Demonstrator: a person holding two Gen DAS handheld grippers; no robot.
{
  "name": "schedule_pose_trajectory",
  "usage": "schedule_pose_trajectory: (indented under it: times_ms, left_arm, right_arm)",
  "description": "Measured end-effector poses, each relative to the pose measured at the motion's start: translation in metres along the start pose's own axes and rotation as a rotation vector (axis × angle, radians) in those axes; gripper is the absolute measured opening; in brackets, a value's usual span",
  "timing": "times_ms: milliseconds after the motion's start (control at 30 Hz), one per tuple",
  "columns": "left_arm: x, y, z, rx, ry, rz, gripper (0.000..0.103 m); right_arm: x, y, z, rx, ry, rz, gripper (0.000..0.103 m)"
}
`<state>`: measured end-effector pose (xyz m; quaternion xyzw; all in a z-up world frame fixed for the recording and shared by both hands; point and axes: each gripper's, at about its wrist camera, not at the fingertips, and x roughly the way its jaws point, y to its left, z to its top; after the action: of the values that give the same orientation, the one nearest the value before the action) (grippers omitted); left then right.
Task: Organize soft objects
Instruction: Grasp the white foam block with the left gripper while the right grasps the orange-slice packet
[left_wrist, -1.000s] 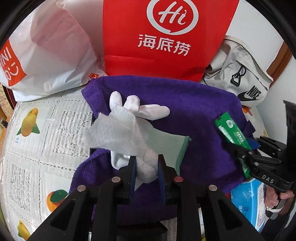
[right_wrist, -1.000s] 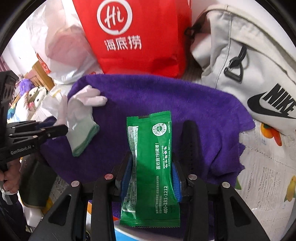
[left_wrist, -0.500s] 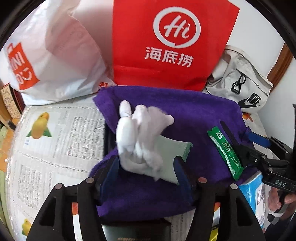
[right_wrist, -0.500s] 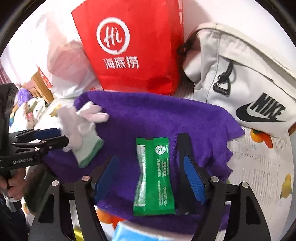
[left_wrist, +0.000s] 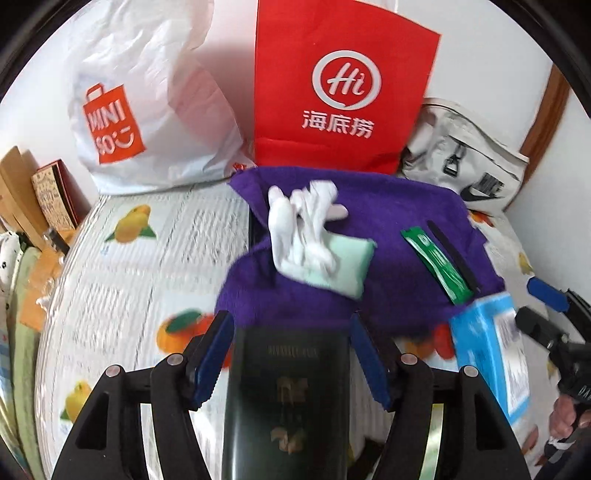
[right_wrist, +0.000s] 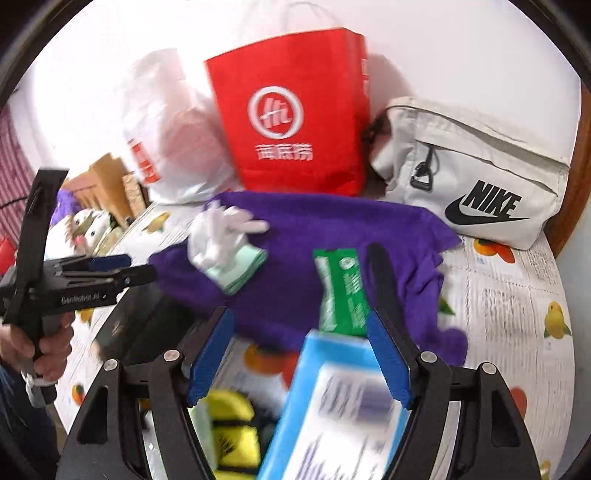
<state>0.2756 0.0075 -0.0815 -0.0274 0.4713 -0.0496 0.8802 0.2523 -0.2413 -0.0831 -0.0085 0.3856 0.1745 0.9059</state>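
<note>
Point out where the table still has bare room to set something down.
Free: the fruit-print tablecloth left of the purple towel, below the white Miniso bag; also the strip right of the towel, below the Nike bag. Crowded: the back row of bags, and the near edge with the blue box and dark booklet.

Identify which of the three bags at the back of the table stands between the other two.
The red paper bag with the white "Hi" logo: the white plastic Miniso bag sits on one side, the pale Nike bag on the other.

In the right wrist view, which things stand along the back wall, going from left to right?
White plastic shopping bag → red paper bag with a white logo → off-white fabric Nike bag.
</note>
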Motion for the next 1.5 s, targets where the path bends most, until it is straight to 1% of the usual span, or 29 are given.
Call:
schedule_pose_trajectory:
  times_ms: [100, 267, 400, 467, 600, 667, 733, 867, 1000, 1067, 1133, 1200, 1267, 1300, 1400, 1467, 1500]
  left_arm:
    - [-0.012, 0.002, -0.018, 0.007, 0.000, 0.003, 0.063]
    - [-0.032, 0.009, -0.047, 0.002, 0.005, -0.001, 0.063]
    - [-0.044, 0.017, -0.070, -0.003, 0.008, 0.001, 0.064]
    - [-0.049, 0.021, -0.082, -0.012, 0.007, -0.011, 0.069]
    - [-0.054, 0.024, -0.104, -0.012, 0.012, -0.014, 0.070]
    - [-0.054, 0.021, -0.115, -0.001, 0.017, -0.017, 0.070]
    - [-0.053, 0.021, -0.124, -0.001, 0.016, -0.023, 0.070]
    - [-0.045, 0.017, -0.141, 0.009, 0.029, -0.048, 0.070]
    - [-0.033, 0.012, -0.155, 0.025, 0.043, -0.083, 0.070]
    - [-0.029, 0.010, -0.158, 0.032, 0.045, -0.105, 0.074]
    - [-0.024, 0.008, -0.160, 0.036, 0.050, -0.092, 0.073]
    - [-0.021, 0.006, -0.162, 0.054, 0.046, -0.077, 0.073]
    - [-0.019, 0.006, -0.162, 0.057, 0.045, -0.063, 0.073]
    - [-0.019, 0.007, -0.163, 0.054, 0.042, -0.067, 0.072]
    - [-0.019, 0.010, -0.162, 0.045, 0.033, -0.080, 0.065]
    - [-0.020, 0.012, -0.162, 0.039, 0.029, -0.085, 0.054]
    - [-0.021, 0.014, -0.162, 0.030, 0.028, -0.094, 0.052]
  right_arm:
    - [-0.012, 0.019, -0.019, -0.031, 0.006, 0.004, 0.074]
    - [-0.033, 0.038, -0.051, -0.027, 0.008, 0.018, 0.074]
    - [-0.048, 0.044, -0.076, 0.011, 0.013, 0.019, 0.074]
    - [-0.054, 0.045, -0.088, 0.030, 0.017, 0.019, 0.074]
    - [-0.063, 0.047, -0.116, 0.068, 0.038, 0.022, 0.075]
    - [-0.064, 0.049, -0.132, 0.085, 0.067, 0.031, 0.075]
    - [-0.063, 0.050, -0.148, 0.094, 0.090, 0.022, 0.075]
    - [-0.064, 0.054, -0.172, 0.106, 0.107, 0.003, 0.075]
    - [-0.060, 0.062, -0.190, 0.097, 0.143, -0.003, 0.075]
    - [-0.056, 0.068, -0.199, 0.088, 0.156, -0.002, 0.075]
    - [-0.052, 0.073, -0.204, 0.085, 0.173, 0.005, 0.075]
    - [-0.047, 0.079, -0.210, 0.085, 0.187, -0.006, 0.075]
    - [-0.048, 0.085, -0.213, 0.071, 0.159, -0.044, 0.078]
    - [-0.047, 0.088, -0.213, 0.067, 0.160, -0.053, 0.081]
    - [-0.045, 0.096, -0.216, 0.065, 0.150, -0.088, 0.087]
    - [-0.043, 0.103, -0.218, 0.062, 0.138, -0.114, 0.088]
    - [-0.042, 0.107, -0.218, 0.058, 0.133, -0.130, 0.090]
